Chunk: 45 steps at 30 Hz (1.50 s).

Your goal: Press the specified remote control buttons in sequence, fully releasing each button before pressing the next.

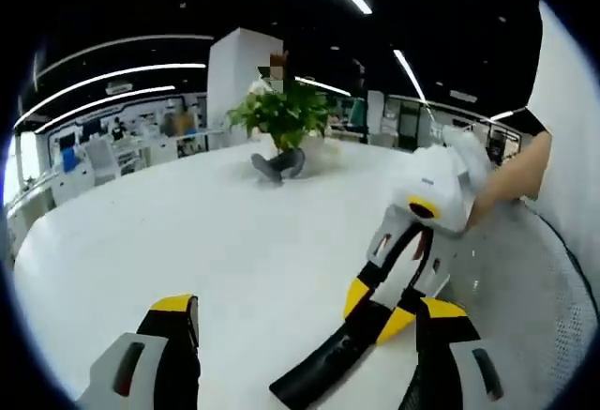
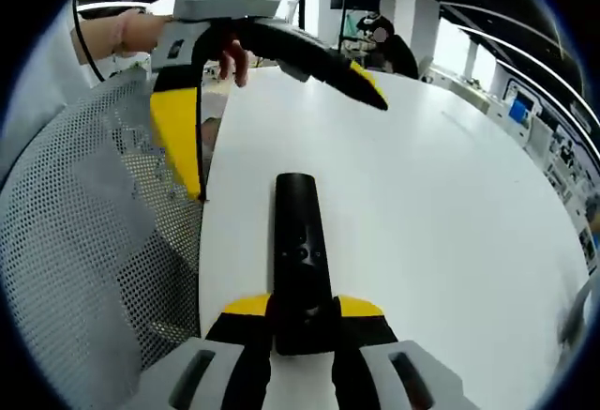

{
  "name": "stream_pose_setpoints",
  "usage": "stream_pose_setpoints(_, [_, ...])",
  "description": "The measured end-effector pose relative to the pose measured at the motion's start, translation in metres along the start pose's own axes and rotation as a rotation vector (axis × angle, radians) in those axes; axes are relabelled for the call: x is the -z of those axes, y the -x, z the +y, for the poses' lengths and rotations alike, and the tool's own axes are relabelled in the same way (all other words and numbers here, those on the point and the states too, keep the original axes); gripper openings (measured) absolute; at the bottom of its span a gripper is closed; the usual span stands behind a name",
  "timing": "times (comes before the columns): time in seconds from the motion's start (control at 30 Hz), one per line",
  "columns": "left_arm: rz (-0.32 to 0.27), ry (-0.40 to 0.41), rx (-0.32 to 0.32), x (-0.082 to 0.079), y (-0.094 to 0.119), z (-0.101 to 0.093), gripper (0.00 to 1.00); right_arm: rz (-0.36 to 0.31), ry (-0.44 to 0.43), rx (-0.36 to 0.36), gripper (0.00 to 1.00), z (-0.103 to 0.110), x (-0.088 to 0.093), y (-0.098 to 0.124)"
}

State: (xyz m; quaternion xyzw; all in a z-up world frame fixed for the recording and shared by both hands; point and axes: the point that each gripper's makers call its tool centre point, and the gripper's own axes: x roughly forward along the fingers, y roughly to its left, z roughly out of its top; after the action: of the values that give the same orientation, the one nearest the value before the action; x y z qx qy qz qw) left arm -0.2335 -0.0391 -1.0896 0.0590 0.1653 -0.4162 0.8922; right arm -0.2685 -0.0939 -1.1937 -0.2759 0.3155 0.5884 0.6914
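A slim black remote control [image 2: 298,241] points away over the white table [image 2: 422,204], and my right gripper [image 2: 305,309] is shut on its near end between yellow-tipped jaws. Its buttons face up at mid-length. In the left gripper view the same remote [image 1: 323,368] slants down to the left, held by the right gripper [image 1: 380,311], which comes in from the right. My left gripper [image 1: 307,309] is open, jaws wide apart on either side of the remote and not touching it. In the right gripper view the left gripper [image 2: 277,133] hovers open above the remote's far end.
A potted green plant [image 1: 286,119] stands at the table's far side. A grey mesh chair [image 2: 94,241] sits beside the table edge, also in the left gripper view [image 1: 548,288]. A hand [image 1: 511,180] holds the right gripper. Office desks and a seated person [image 2: 380,39] lie beyond.
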Motion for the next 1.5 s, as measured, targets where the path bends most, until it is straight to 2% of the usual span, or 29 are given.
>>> stream_pose_setpoints(0.03, [-0.045,-0.011,-0.038,-0.010,0.005,0.007,1.00,0.000,-0.001,0.000,0.22,0.000,0.000,0.000])
stream_pose_setpoints(0.13, [-0.145,-0.011,-0.093,-0.027,0.020,0.010,1.00,0.006,0.002,-0.002,0.22,0.000,0.000,0.000])
stream_pose_setpoints(0.17, [-0.219,-0.032,-0.136,-0.040,0.026,0.014,1.00,0.007,0.002,-0.002,0.22,0.000,0.000,0.000])
stream_pose_setpoints(0.2, [-0.286,-0.041,-0.153,-0.050,0.032,0.013,1.00,0.009,0.003,-0.002,0.22,0.000,0.000,0.000])
stream_pose_setpoints(0.23, [-0.368,-0.033,-0.140,-0.062,0.038,0.007,1.00,0.009,0.002,-0.002,0.22,0.000,0.000,0.000])
stream_pose_setpoints(0.3, [-0.433,0.011,-0.170,-0.070,0.047,0.005,1.00,0.007,0.001,-0.002,0.22,0.000,0.000,0.000])
stream_pose_setpoints(0.4, [-0.483,0.026,-0.208,-0.074,0.055,0.005,1.00,0.004,0.002,-0.002,0.22,0.000,0.000,0.000])
stream_pose_setpoints(0.5, [-0.495,0.053,-0.242,-0.071,0.060,0.007,1.00,0.002,0.003,-0.004,0.22,0.000,0.000,0.000])
stream_pose_setpoints(0.6, [-0.535,0.092,-0.278,-0.068,0.065,0.009,1.00,-0.002,0.004,-0.004,0.22,0.000,0.000,0.000])
stream_pose_setpoints(0.67, [-0.529,0.101,-0.292,-0.068,0.067,0.012,1.00,-0.007,0.005,-0.004,0.22,0.000,0.000,0.000])
stream_pose_setpoints(0.73, [-0.561,0.073,-0.329,-0.072,0.073,0.017,1.00,-0.009,0.011,-0.005,0.22,0.000,0.000,0.000])
stream_pose_setpoints(0.87, [-0.567,0.063,-0.351,-0.073,0.077,0.020,1.00,0.006,0.013,-0.012,0.22,0.000,0.000,0.000])
stream_pose_setpoints(0.97, [-0.579,0.034,-0.353,-0.076,0.079,0.018,1.00,0.024,0.023,-0.026,0.21,-0.001,0.000,0.000])
stream_pose_setpoints(1.03, [-0.559,0.023,-0.346,-0.075,0.075,0.016,1.00,0.035,0.032,-0.033,0.21,-0.003,-0.001,0.000])
stream_pose_setpoints(1.13, [-0.531,0.026,-0.339,-0.071,0.072,0.015,1.00,0.055,0.047,-0.043,0.21,-0.008,-0.002,-0.002])
stream_pose_setpoints(1.5, [-0.527,0.046,-0.345,-0.069,0.074,0.018,1.00,0.082,0.058,-0.043,0.21,-0.029,-0.006,-0.007])
